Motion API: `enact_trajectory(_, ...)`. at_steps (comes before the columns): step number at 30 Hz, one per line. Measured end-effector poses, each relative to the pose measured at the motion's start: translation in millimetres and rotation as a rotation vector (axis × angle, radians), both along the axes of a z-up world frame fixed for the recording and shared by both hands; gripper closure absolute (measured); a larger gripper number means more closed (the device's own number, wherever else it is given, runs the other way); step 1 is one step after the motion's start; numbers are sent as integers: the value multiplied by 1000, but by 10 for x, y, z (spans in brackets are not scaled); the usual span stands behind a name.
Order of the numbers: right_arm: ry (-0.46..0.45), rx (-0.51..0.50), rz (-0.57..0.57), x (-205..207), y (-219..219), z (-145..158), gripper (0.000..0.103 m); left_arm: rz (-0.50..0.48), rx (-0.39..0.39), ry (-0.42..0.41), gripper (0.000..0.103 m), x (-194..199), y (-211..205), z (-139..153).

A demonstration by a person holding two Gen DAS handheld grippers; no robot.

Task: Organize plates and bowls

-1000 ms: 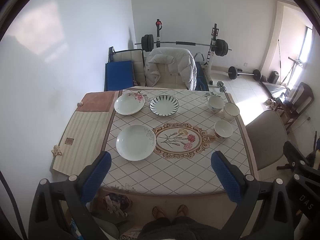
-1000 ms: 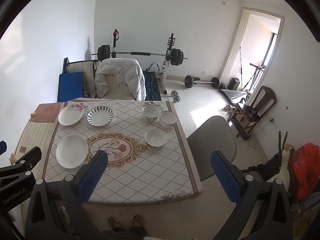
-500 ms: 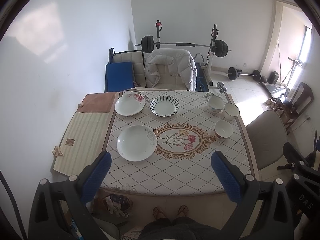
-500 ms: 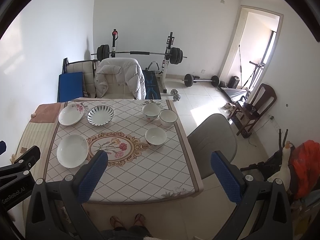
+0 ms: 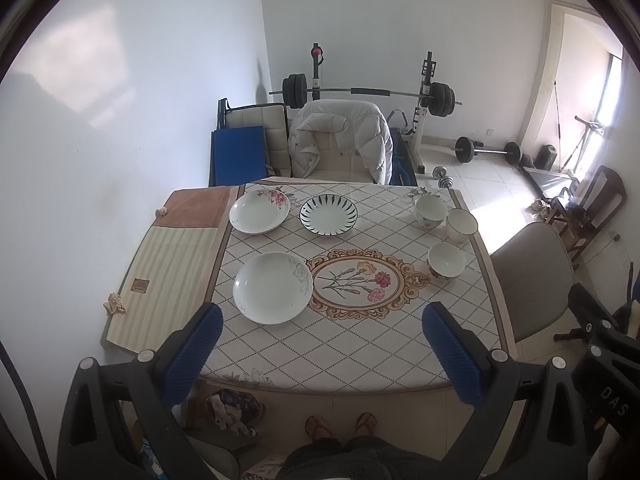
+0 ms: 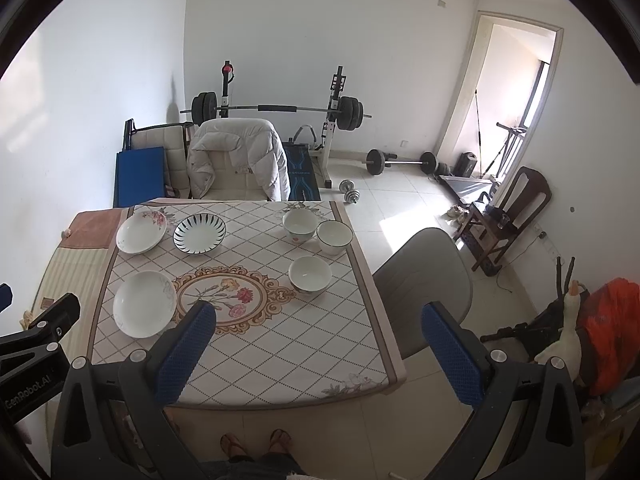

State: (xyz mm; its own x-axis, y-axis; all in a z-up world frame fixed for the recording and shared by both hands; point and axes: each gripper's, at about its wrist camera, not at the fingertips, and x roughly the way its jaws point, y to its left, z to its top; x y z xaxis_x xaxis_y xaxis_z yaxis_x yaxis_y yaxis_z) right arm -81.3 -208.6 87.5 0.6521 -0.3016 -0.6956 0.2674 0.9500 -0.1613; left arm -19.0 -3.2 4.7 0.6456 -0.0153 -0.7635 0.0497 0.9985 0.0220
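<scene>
On the patterned table [image 5: 344,344] stand three plates on the left: a plain white plate [image 5: 273,287] near, a pink-flowered plate [image 5: 259,211] far, and a black-striped plate [image 5: 329,214] beside it. Three bowls stand on the right: a near bowl [image 5: 446,261], a flowered bowl [image 5: 430,210] and a dark-rimmed bowl [image 5: 462,225]. The same pieces show in the right wrist view, with the white plate [image 6: 144,303] and near bowl [image 6: 310,274]. My left gripper [image 5: 320,350] and right gripper [image 6: 318,350] are open, empty, held high above the table's near edge.
A grey chair [image 6: 424,280] stands at the table's right side. A chair draped with a white jacket [image 5: 340,140] stands at the far end. A striped mat [image 5: 164,276] lies left of the table against the wall. Weights [image 5: 368,94] stand behind.
Both views have drifted very slightly toward the table. Nothing on the table has moved, and both grippers stay open.
</scene>
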Motion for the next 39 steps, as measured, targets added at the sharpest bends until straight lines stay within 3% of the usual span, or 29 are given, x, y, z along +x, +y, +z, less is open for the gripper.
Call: enact_trajectory(39,-26,20,-1,89,-180,54,0,11,16,-6,1,114,-120,2)
